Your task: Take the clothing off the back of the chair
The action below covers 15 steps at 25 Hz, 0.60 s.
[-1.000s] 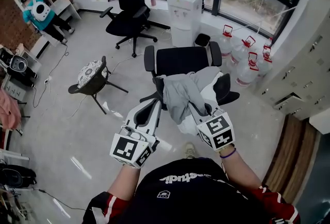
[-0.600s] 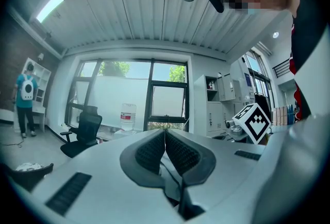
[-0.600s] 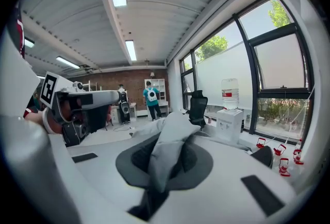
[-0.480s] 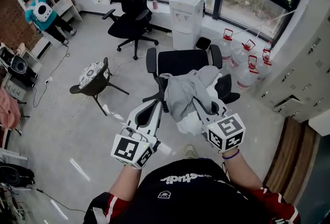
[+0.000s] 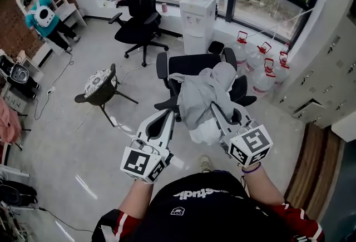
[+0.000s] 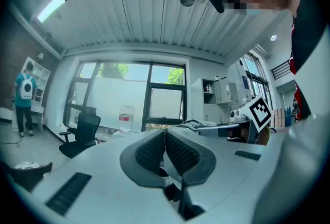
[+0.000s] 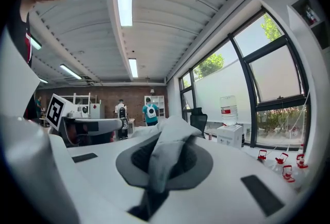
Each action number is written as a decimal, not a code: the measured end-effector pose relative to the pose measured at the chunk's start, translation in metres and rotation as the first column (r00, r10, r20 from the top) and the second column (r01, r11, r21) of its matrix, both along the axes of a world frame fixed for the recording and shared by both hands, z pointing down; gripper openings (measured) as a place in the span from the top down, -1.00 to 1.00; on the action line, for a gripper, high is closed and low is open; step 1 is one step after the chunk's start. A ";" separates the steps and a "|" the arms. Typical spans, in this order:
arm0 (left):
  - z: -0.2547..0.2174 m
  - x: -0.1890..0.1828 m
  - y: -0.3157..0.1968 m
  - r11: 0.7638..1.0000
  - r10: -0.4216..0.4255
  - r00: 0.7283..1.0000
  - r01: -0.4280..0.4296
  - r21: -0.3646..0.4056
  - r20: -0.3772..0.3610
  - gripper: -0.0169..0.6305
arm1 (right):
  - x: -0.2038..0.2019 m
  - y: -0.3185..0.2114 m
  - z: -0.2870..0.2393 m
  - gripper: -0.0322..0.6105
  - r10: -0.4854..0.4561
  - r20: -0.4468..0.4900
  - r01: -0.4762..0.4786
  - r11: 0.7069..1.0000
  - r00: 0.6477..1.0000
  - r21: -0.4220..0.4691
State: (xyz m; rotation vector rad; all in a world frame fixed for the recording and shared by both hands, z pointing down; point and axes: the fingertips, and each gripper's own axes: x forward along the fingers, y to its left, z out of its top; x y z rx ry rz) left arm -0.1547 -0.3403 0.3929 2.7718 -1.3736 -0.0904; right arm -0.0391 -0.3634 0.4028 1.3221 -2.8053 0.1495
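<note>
- Two grippers, each carrying one cube of black-and-white square markers and smooth white plastic shells.
- My left gripper [image 6: 165, 138]: its two ribbed dark pads are pressed together with nothing between them; in the head view its tip sits just beside the garment's left edge.
- My right gripper [image 7: 165, 153]: jaws clamped on a fold of the grey clothing [image 7: 167, 151], soft matte fabric bunched into a ridge between the pads.
- One garment: the grey clothing [image 5: 197, 93] hangs in a crumpled heap over the back of the black office chair [image 5: 194, 64], a paler white part showing at its lower end.
- That chair has two rounded padded armrests and a flat dark seat.
- Left of it, one small chair [image 5: 100, 84] with thin splayed legs and a patterned round cushion.
- Farther off, a second black office chair [image 5: 139, 10], and one boxy white water dispenser [image 5: 197, 18] topped by one clear bottle.
</note>
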 end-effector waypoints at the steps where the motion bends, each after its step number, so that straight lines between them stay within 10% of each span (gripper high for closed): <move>1: 0.000 0.000 0.003 1.000 0.004 1.000 -0.004 0.000 -0.003 0.87 | 0.000 0.004 -0.002 0.80 0.005 0.001 -0.005 1.000 1.000 0.004; 15: -0.007 0.051 0.036 0.988 0.155 0.988 -0.154 0.028 -0.023 0.87 | 0.060 0.069 -0.027 0.80 0.148 0.047 -0.151 0.986 0.988 0.063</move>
